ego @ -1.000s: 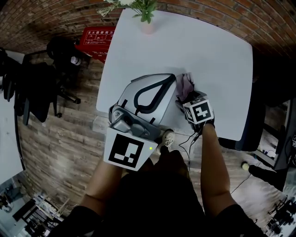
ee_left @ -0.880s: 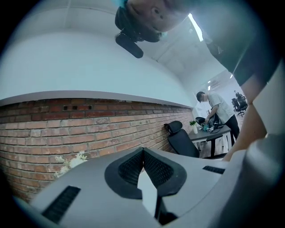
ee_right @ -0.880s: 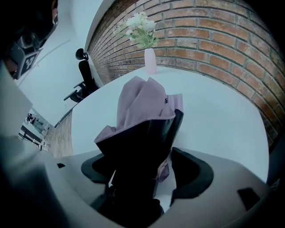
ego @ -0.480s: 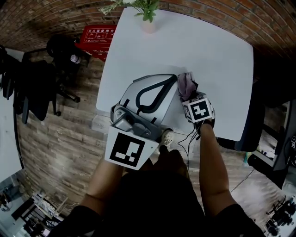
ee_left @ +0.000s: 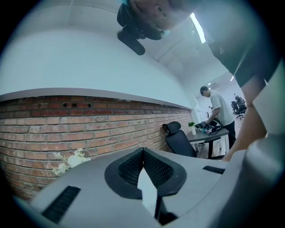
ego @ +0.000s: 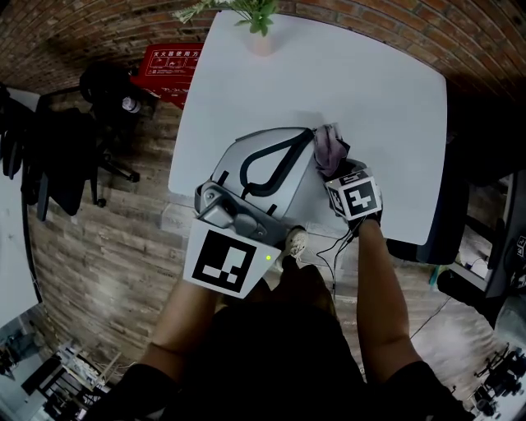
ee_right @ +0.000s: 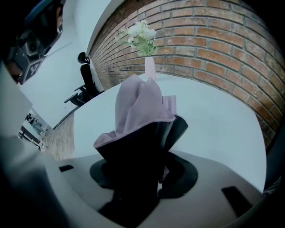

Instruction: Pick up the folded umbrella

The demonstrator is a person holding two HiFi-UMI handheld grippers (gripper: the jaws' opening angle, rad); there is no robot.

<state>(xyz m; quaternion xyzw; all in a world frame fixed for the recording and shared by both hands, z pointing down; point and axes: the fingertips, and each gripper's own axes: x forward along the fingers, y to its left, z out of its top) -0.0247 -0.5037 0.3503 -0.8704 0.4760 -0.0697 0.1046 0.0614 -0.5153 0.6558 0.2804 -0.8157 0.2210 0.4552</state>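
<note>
Two grippers are over the near part of the white table point(ego: 386, 90). Closest to you is your left gripper point(ego: 310, 135). It points level, its dark pads meet at the tips, and it has nothing between them.

Just to its right, your right gripper point(ego: 335, 174) tilts down onto the folded umbrella point(ego: 329, 146). The umbrella's long axis runs straight away from you, in line with the jaws. Its far end points toward the pale vase point(ego: 261, 45) of white flowers point(ego: 246, 10) at the table's far edge.

Your right jaws are closing about halfway. The near end of the umbrella sits between them, and its black lining fills the gap against the pads. The mauve fabric sticks out beyond the tips. You cannot tell which end is the handle.

Farther off, left of the table, a red box point(ego: 168, 70) lies on the wooden floor. It carries white characters that are too small to read. The grippers' cubes carry only black-and-white square markers.
</note>
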